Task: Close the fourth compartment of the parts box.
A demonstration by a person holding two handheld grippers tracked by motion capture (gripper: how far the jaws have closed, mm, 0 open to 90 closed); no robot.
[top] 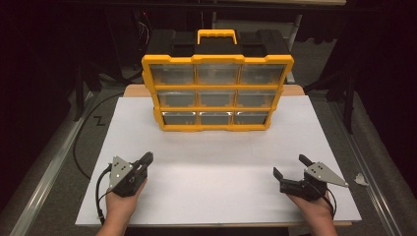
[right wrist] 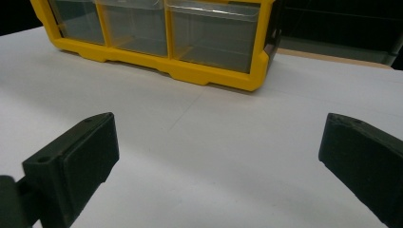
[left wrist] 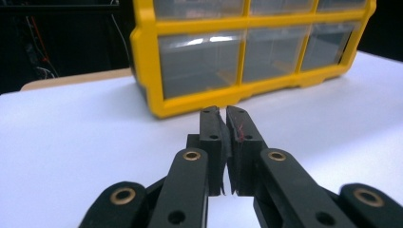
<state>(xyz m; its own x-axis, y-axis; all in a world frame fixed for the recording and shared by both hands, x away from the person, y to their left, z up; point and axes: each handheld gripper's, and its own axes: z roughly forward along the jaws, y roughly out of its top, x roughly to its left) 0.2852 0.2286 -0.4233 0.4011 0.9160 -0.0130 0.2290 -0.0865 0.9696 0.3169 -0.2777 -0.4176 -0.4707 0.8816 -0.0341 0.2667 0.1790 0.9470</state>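
**Organizer cabinet stands at the far middle of the desk, grippers low in the frame**

Organizer cabinet (top: 217, 81), yellow-framed with nine clear drawers in three rows and a yellow carry handle (top: 216, 35) on its black top, stands upright in the upper centre of the high view, on the white desk (top: 216, 152). At lower left the left gripper (top: 146, 158) is held in a hand (top: 120, 204), jaws pressed together. At lower right the right gripper (top: 291, 165) sits in the other hand (top: 314, 209), jaws spread. Both are well apart from the cabinet. A small white scrap (top: 360, 179) lies off the desk's right edge.

In the left gripper view, the left gripper (left wrist: 223, 111) shows its jaws closed on each other with nothing between, the cabinet (left wrist: 247, 52) filling the upper right.

In the right gripper view, the right gripper (right wrist: 218, 142) has its jaws wide apart over bare desk (right wrist: 214, 166), the cabinet (right wrist: 157, 38) at upper left.
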